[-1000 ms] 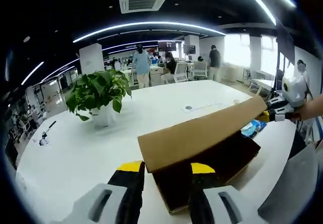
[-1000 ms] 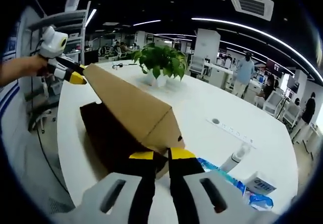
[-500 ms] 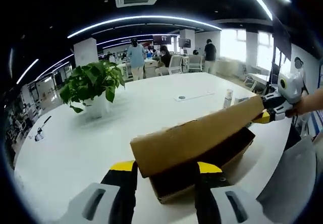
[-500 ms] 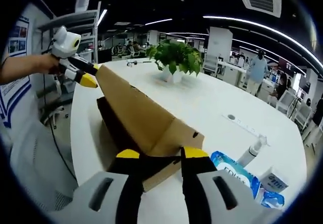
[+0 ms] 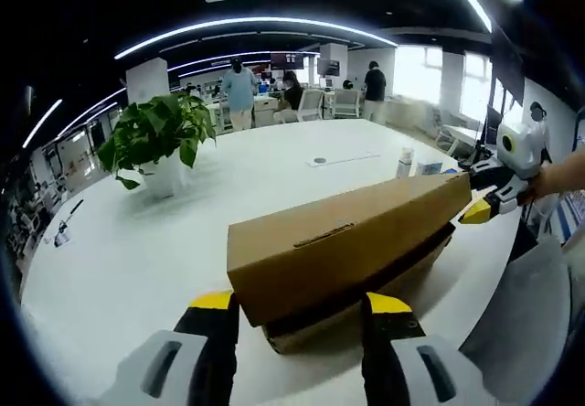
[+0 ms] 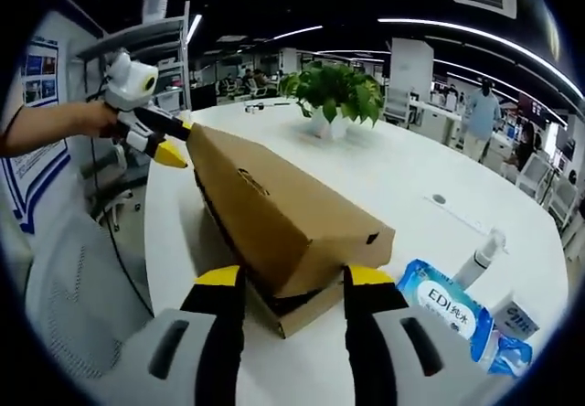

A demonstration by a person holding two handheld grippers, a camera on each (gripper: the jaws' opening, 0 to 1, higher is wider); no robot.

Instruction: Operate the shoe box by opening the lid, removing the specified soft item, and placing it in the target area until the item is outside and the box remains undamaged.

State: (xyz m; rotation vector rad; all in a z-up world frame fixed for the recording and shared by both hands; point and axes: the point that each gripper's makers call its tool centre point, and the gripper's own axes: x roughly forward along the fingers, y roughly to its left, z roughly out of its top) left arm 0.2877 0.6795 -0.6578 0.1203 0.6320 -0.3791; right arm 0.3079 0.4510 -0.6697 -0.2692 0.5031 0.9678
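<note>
A brown cardboard shoe box lies lengthways on the white table. Its lid rests low over it, with a dark strip of the box showing under the lid's edge. My left gripper is open, its yellow-tipped jaws either side of the near end of the box. My right gripper stands at the far end with the lid's corner between its fingers. In the right gripper view the box runs away from my open right gripper toward my left gripper. The lid hides the inside.
A potted green plant stands further in on the table. A blue wipes pack, a spray bottle and a small carton lie right of the box. A person's sleeve is close by. People and desks fill the background.
The lid, raised at a slant a second ago, has come down over the box. Both grippers' jaws have spread wider and let go of the lid's ends.
</note>
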